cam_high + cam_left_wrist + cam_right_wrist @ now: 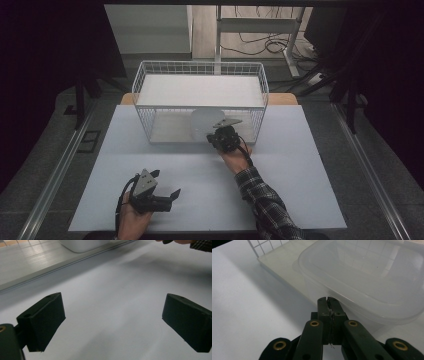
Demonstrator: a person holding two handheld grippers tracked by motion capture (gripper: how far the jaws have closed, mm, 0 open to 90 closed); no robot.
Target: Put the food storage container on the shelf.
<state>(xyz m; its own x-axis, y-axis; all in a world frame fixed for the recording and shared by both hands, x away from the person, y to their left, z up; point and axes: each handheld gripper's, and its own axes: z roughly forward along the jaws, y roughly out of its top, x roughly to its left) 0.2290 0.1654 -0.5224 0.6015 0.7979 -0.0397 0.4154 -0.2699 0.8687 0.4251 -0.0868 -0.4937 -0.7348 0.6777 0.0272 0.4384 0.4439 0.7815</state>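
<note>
The right tongs (216,134) are pressed together at the near rim of a translucent plastic container (204,125). In the right gripper view the two black jaws meet flat against each other just below that rim, and a thin pale sliver shows in the seam between them; whether that is the container's edge pinched there cannot be told. From these tongs the container (372,282) spreads ahead and to the right, its open hollow facing the camera, tilted up on its edge rather than lying flat. In the high view it sits immediately beyond the tongs' tips, leaning at the open front of the white wire basket (145,95), partly inside the lower space under the basket's white shelf. The basket's mesh and pale floor lie up and to the left of the jaws in the right gripper view. The hand (236,159) carrying these tongs wears a plaid sleeve (265,200).

The left tongs (167,186) rest low over the white counter (300,165), well apart from the container, which lies far ahead and to their right. Their jaws stand wide apart with bare counter between them, as the left gripper view shows, and nothing is held. A grey three-cornered plate sits on top of them.
</note>
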